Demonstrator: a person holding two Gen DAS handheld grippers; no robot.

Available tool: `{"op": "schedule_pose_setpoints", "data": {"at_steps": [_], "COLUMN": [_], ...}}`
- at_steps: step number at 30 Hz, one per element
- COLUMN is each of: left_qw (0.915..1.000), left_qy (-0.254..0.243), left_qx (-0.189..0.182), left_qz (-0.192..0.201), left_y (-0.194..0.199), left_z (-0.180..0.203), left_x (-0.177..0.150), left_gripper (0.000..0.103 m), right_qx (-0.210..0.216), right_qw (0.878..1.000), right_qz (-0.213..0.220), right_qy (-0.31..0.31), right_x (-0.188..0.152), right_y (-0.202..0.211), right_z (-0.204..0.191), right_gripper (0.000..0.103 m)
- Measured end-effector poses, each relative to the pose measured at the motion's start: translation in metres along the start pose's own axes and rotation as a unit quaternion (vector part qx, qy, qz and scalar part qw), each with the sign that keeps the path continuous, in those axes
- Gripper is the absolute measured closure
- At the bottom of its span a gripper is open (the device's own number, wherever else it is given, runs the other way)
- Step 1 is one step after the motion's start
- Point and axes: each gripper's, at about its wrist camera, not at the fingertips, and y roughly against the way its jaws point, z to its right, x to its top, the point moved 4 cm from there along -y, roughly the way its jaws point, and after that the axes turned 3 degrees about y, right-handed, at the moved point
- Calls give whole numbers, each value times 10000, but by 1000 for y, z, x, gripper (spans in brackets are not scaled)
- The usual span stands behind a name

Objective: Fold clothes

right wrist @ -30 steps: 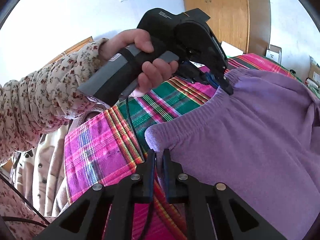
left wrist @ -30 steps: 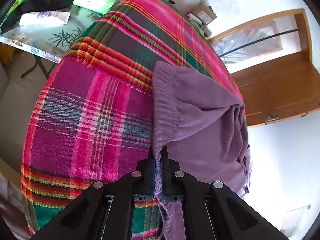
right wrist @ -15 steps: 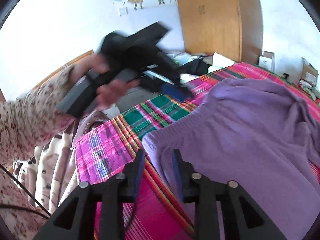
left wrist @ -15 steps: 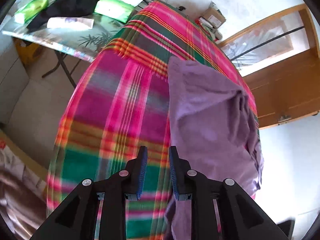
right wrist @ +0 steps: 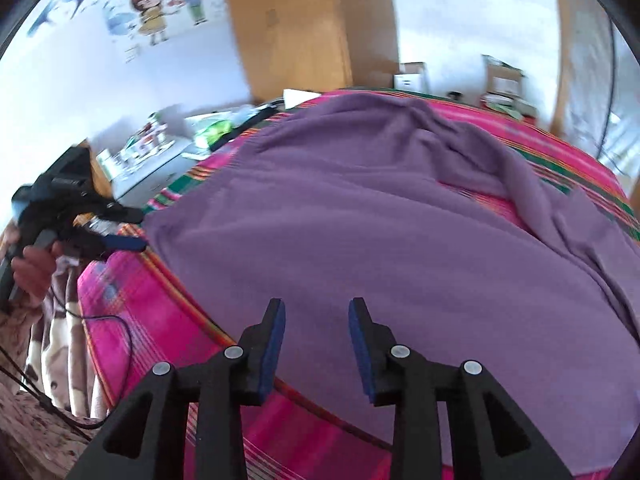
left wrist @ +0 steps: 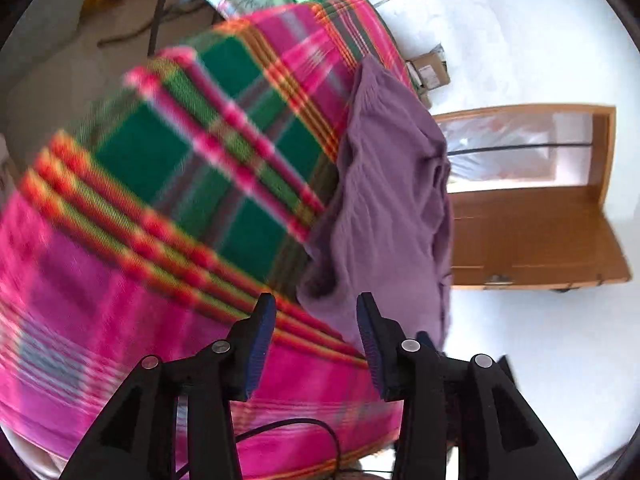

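Lying flat on plaid blanket (right wrist: 132, 312): purple garment (right wrist: 380, 224); left hand-held gripper (left wrist: 316, 316) and right hand-held gripper (right wrist: 316, 316) both released, empty.

Left wrist camera is looking down along its tool (left wrist: 316, 312) onto the plaid blanket (left wrist: 168, 184), close above it, facing toward the wooden door (left wrist: 532, 236). Right wrist camera is sitting low and near over the purple garment (right wrist: 360, 216), facing the wardrobe (right wrist: 296, 28). Both views are sharing the garment (left wrist: 384, 200) and the blanket (right wrist: 152, 320).
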Motion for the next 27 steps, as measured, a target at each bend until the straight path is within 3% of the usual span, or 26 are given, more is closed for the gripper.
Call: {"op": "schedule_pose_setpoints", "data": {"at_steps": [5,7,10,14,17,20,24,27], "left_qw": [9991,9981,9977,9941,9916,9909,9895,9896], "left_qy": [387,520,553,847,979,895,1130,1178], "left_qx": [-188,-287,-263,-424,-396,-212,-119,-90], "left_qz": [47,170,296,534,742,985,893,827], "left_y": [-22,-25,-29,-29,-28,-27,-28,-29], "left_z": [0,4,6,-2,-2,-1,0,0], "left_x": [-6,-5,-4,-4,-7,-14,-15,-12], "left_gripper": [59,59,59,60,60,60,59,59], "right_qx": [-122,-189,-109,-139,152,365,640,1225], "right_qw": [9998,9993,9976,9954,9930,9891,9792,9738], "right_qz": [144,265,540,584,549,211,-262,-580], "right_qy": [19,189,424,751,1031,1407,1910,1825], "right_x": [3,21,60,124,178,212,257,273], "right_y": [7,8,3,-24,-53,-100,-164,-197], "right_z": [11,13,18,23,18,2,-19,-28], "right_gripper": [68,68,69,69,68,61,59,53]}}
